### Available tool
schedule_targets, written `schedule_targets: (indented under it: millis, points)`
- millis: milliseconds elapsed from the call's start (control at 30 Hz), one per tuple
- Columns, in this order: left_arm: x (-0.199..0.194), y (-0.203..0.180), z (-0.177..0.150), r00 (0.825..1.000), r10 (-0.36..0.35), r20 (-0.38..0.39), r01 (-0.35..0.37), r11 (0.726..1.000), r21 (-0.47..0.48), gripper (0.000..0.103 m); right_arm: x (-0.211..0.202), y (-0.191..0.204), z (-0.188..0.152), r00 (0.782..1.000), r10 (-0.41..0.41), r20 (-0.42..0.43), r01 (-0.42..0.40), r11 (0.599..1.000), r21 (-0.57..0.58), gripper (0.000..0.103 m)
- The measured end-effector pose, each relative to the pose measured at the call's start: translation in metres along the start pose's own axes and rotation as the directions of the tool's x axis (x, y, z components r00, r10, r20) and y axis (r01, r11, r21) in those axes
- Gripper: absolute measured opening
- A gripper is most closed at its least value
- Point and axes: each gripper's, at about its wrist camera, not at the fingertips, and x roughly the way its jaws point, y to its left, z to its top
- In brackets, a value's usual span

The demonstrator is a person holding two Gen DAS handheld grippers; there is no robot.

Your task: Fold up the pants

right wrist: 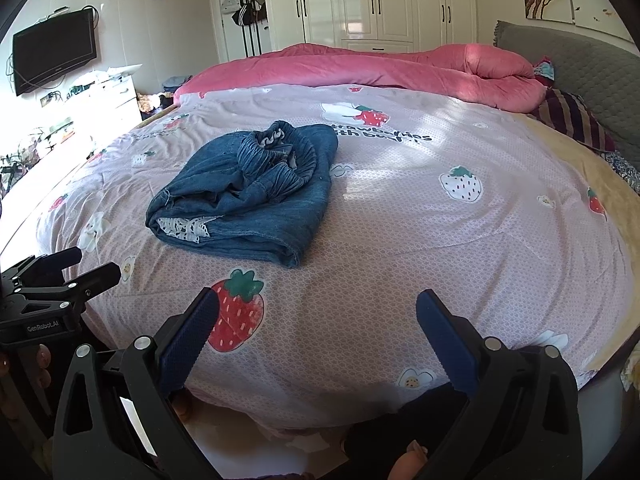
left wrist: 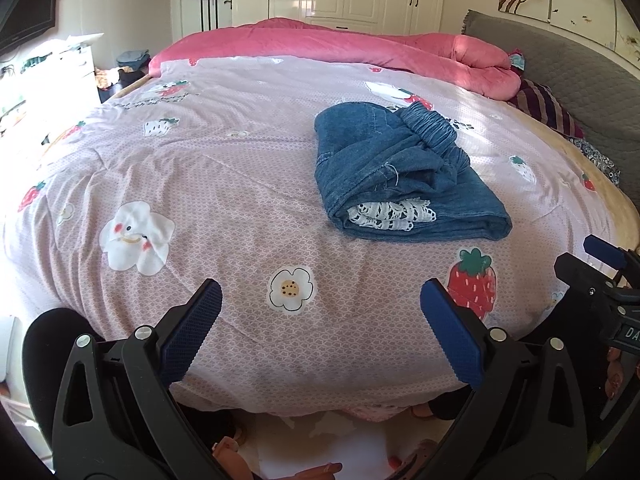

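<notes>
The left tool point(left wrist: 320, 320) hangs over the near edge of the bed point(left wrist: 240, 184) with its two blue pads spread wide and nothing between them. The right tool point(right wrist: 318, 330) is the same: pads wide apart, empty, above the near edge of the quilt point(right wrist: 400, 240). The pants point(left wrist: 396, 176), blue denim, lie folded into a thick bundle on the quilt, ahead of the left tool and a little to its right; from the right tool they point(right wrist: 248, 196) sit ahead and to its left. Neither tool touches them. The gathered waistband point(right wrist: 276, 160) lies bunched on top of the bundle, on the side away from the tools, and a strip of white lace point(left wrist: 390, 214) shows at the open end that faces them (tucked between denim layers). A strawberry print point(right wrist: 236, 312) sits on the quilt just beyond the right tool's left pad, between it and the pants; a flower print point(left wrist: 291, 289) lies between the left tool's pads, further out. A rolled pink blanket point(left wrist: 360, 46) runs along the far side of the bed, well beyond the pants. Each tool shows at the edge of the other's view, side by side.
</notes>
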Motion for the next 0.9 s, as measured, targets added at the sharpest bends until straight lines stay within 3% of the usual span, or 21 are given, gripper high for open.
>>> schedule_targets:
  millis: [900]
  points:
    - [0.0015,-0.0029,-0.0007,1.000,0.022,-0.011,-0.022,1.000,0.012,0.093,0.0016,0.0014,-0.0010,1.000,-0.004,-0.006,0.004,1.000,-0.010,0.098]
